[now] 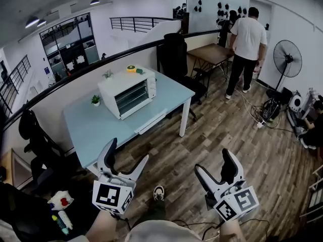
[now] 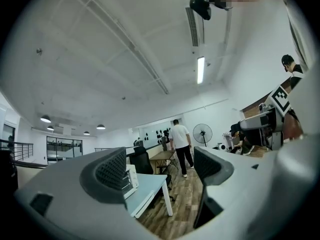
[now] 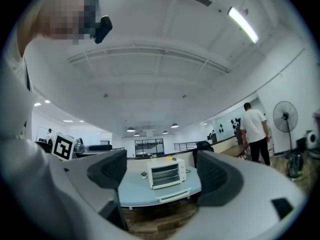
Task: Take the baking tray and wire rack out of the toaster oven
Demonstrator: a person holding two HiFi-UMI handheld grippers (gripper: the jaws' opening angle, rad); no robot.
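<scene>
your left tool and right tool gape wide, empty (well back from the surface); tug the toaster oven door unbraced and it may slide off

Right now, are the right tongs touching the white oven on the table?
Apart. In the head view the right tongs hang open above the wooden floor, well short of the table that bears the toaster oven.

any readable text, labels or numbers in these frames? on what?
No readable text anywhere.
Left tool and right tool: square coded markers on their cubes, no letters or digits.
Toaster oven: any print is too small to read.
</scene>
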